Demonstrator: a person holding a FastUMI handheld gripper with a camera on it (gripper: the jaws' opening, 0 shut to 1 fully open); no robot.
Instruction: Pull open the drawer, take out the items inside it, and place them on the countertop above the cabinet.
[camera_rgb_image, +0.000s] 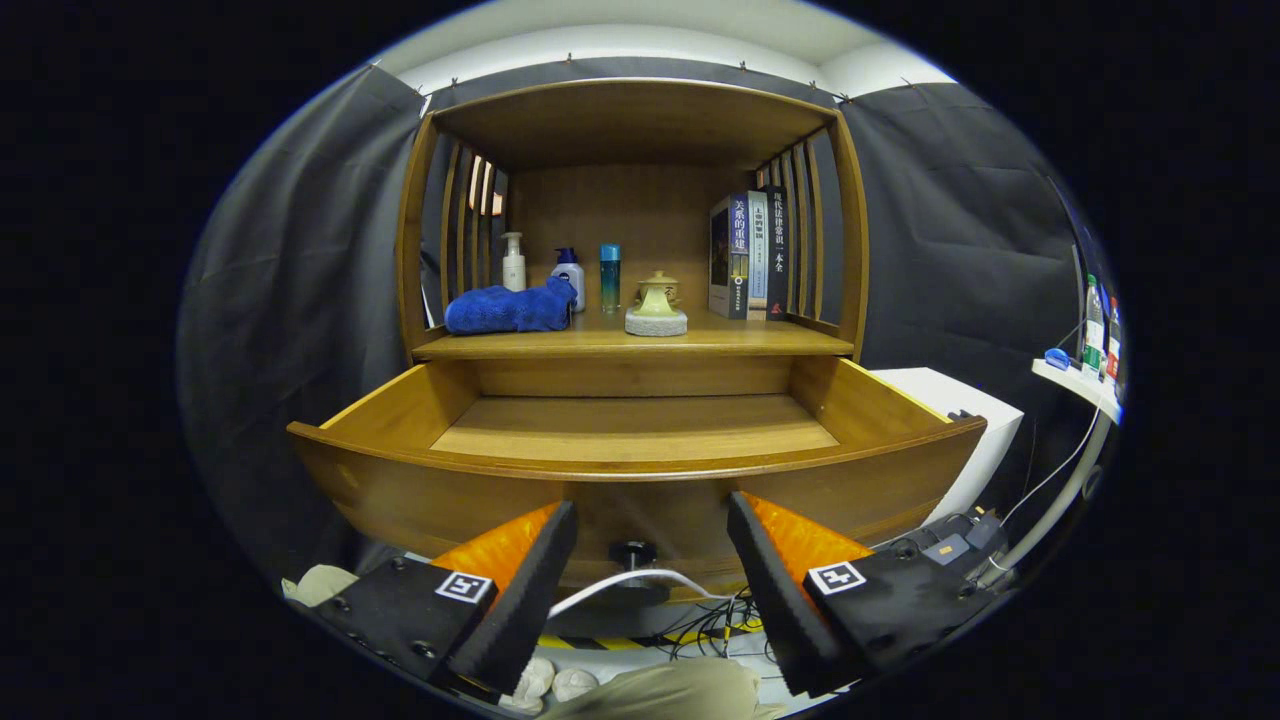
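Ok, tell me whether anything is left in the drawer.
No, the open drawer shows a bare wooden floor; the towel lies on the countertop above.

Wooden drawer (640, 440) pulled fully open, its bare floor in view, dark round knob (633, 552) on curved front; blue towel (512, 308), bottles and lidded ceramic pot (657, 305) rest on countertop (640, 342) above.

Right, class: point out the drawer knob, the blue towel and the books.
Knob (633, 552), gripper view: its round face, between the open jaws.
Towel (510, 308), gripper view: middle of the folded cloth.
Books (750, 255), gripper view: a spine.
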